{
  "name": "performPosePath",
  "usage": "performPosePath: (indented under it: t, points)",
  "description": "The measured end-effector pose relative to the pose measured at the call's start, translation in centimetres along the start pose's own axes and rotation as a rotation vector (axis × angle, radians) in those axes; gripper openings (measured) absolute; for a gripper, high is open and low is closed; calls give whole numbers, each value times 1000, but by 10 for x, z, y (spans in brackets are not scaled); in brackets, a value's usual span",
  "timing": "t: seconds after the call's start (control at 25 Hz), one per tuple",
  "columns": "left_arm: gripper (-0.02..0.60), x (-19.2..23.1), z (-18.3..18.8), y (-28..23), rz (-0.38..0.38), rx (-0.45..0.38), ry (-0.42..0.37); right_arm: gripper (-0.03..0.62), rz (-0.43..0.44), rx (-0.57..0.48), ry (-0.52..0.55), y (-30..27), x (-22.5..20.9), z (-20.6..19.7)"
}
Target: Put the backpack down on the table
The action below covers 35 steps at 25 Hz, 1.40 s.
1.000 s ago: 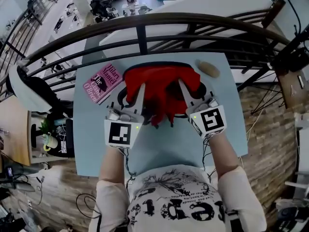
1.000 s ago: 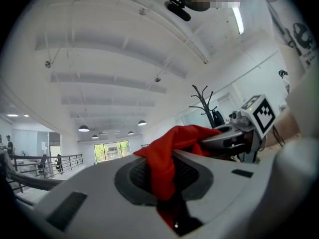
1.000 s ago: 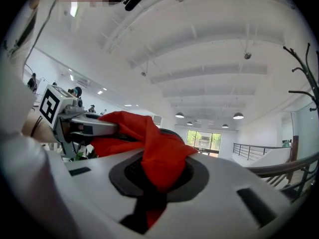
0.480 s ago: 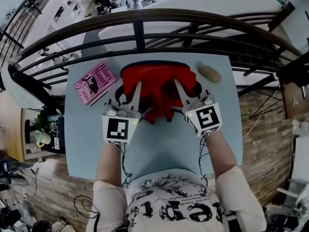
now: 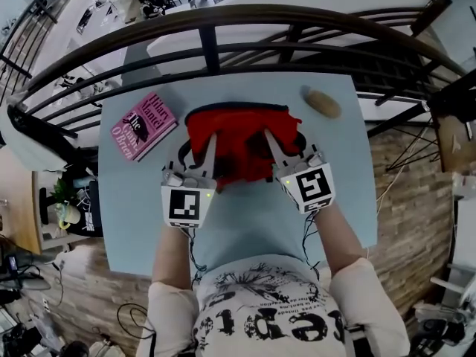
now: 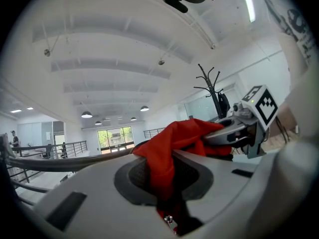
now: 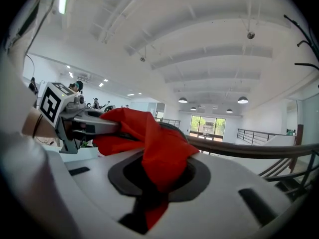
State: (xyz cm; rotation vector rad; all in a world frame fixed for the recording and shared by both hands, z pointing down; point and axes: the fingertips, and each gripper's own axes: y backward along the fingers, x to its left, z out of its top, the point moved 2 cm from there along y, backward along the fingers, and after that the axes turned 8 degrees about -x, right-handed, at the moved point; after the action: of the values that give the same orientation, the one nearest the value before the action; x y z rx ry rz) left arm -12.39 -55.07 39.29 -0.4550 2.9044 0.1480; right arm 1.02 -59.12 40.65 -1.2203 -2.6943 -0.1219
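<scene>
The red backpack (image 5: 238, 132) with black trim lies on the light blue table (image 5: 245, 222), near its far edge. My left gripper (image 5: 199, 146) is shut on a fold of red fabric (image 6: 169, 148) at the bag's near left side. My right gripper (image 5: 286, 149) pinches red fabric (image 7: 157, 148) at the near right side; its jaws are opening slightly, with the cloth still between the pads. Both grippers point roughly level, away from me. Each gripper view shows the other gripper, the right gripper (image 6: 239, 128) and the left gripper (image 7: 79, 121), holding the same bag.
A pink book (image 5: 143, 125) lies at the table's far left corner. A brown oval lump (image 5: 322, 103) sits at the far right corner. A dark curved railing (image 5: 223, 21) runs just beyond the table's far edge, with a drop to a lower floor behind it.
Both grippers have come down with the backpack. The bag, which hung bunched between them, now sits lower and flatter on the table.
</scene>
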Motion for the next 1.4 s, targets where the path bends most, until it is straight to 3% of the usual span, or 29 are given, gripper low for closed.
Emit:
performPosePath:
  t: [0.24,0.84,1.12,1.4]
  points:
    - [58,-6,-14,22,-33,-6,64,75,-7,57,-33,18,21,-9]
    - [64,-47,-56,102,-147,148,194,112,-70,220,-134,81,87,-47]
    - [67,-63,-76,136,-168,95,196,124,-118,260,-159,111,118,-70]
    - [77,-89,-99,169,-183,157,274,141,-95,316,-176,140,144,-99]
